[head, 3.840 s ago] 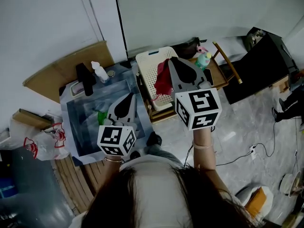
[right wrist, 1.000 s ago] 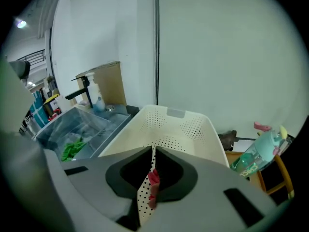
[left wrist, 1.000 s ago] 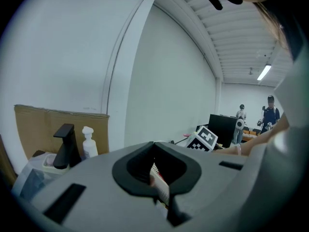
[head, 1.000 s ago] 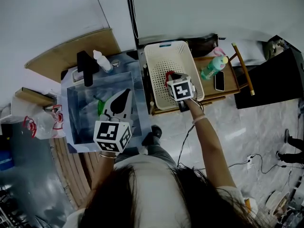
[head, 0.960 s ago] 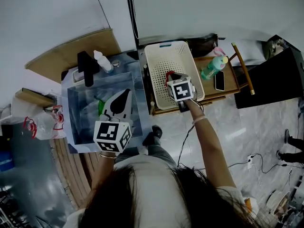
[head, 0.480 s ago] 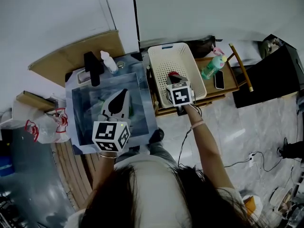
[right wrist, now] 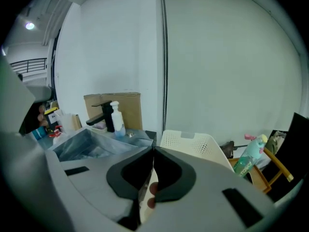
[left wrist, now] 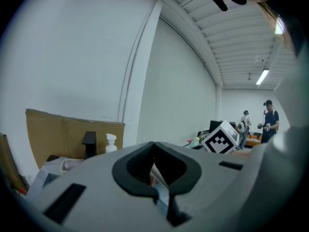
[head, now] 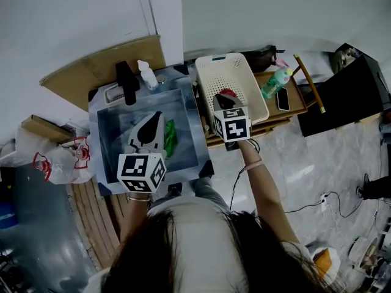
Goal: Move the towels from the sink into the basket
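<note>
A green towel (head: pixel 169 138) lay crumpled in the grey sink (head: pixel 116 124), by its right wall; a red towel (head: pixel 227 93) sat bunched inside the white perforated basket (head: pixel 214 78) on my right.

A green towel (head: pixel 169 137) lies in the grey sink (head: pixel 113 127); a red towel (head: pixel 227 93) shows in the cream basket (head: pixel 211 78), dotted with small holes. The tap (head: pixel 127 84) is black, the bottle (head: pixel 273 84) green, the cardboard (head: pixel 91 72) brown.
</note>
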The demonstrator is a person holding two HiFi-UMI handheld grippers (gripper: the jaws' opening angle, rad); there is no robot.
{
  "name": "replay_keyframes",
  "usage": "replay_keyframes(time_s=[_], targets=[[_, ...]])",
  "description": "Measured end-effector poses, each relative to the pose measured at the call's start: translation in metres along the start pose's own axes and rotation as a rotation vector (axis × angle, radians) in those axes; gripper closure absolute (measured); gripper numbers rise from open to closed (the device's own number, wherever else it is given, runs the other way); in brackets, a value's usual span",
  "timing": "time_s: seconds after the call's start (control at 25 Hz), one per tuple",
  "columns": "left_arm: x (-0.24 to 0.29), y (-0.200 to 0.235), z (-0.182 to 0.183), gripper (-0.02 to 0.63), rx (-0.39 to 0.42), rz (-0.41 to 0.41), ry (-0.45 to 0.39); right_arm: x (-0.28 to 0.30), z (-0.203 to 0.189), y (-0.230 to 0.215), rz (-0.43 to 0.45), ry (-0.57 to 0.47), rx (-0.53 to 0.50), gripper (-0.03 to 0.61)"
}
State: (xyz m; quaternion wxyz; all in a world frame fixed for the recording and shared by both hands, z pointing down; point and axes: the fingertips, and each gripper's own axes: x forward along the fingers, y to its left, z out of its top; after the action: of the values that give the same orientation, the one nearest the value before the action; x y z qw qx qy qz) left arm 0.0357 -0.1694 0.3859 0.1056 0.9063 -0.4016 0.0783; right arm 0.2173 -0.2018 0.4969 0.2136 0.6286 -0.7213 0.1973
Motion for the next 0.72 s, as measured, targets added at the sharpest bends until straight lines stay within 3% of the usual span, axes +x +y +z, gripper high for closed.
replay_keyframes(time_s=[0.72], targets=[[-0.061,0.037,0.003,0.606,0.008,-0.003,-0.055,-0.056,0.039,0.102,0.033,-0.180,-0.033,0.552]])
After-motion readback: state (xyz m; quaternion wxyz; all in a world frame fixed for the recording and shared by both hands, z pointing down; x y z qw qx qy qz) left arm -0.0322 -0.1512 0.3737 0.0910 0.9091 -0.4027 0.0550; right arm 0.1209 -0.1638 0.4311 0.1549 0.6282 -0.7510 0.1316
